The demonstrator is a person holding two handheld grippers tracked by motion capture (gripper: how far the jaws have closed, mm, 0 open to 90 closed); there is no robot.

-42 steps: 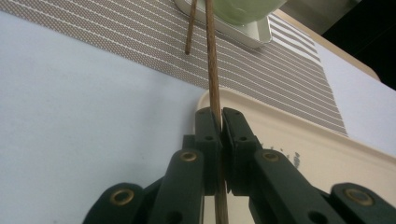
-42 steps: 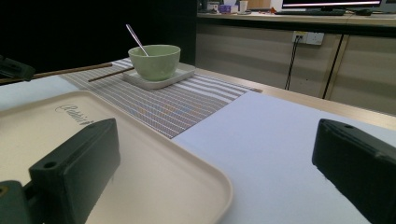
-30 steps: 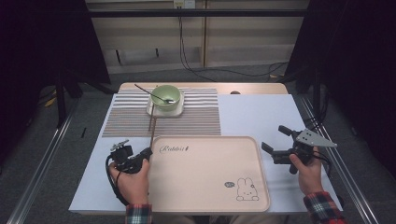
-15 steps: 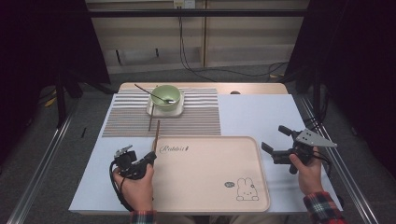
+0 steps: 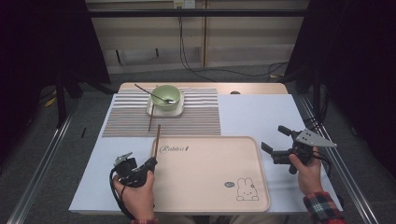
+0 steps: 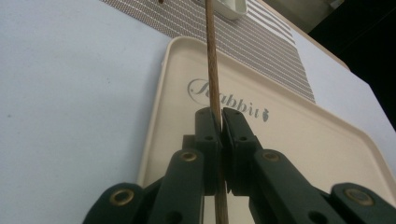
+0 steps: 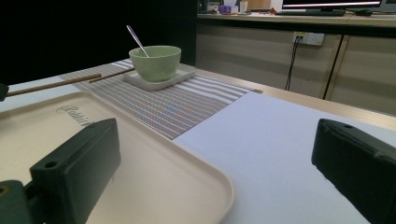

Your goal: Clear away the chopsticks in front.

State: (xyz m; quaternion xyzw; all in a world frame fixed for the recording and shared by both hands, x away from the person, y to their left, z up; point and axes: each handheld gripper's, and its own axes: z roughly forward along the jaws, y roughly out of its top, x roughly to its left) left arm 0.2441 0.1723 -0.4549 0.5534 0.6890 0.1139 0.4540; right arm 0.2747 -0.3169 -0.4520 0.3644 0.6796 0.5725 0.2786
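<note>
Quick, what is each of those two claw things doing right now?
Left gripper: shut on a wooden chopstick.
Right gripper: open, holding nothing.

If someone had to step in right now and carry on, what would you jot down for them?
Left gripper: shut on one chopstick, holding it by its near end at the tray's left edge, tip pointing toward the bowl.
Right gripper: open, holding nothing, beside the tray's right edge.
Things: second chopstick lies on the striped mat, next to the white dish with the green bowl and spoon. Tray has nothing on it.
Done: one chopstick picked up.
Left: probably setting it on the tray, then the other chopstick; that is a guess.
</note>
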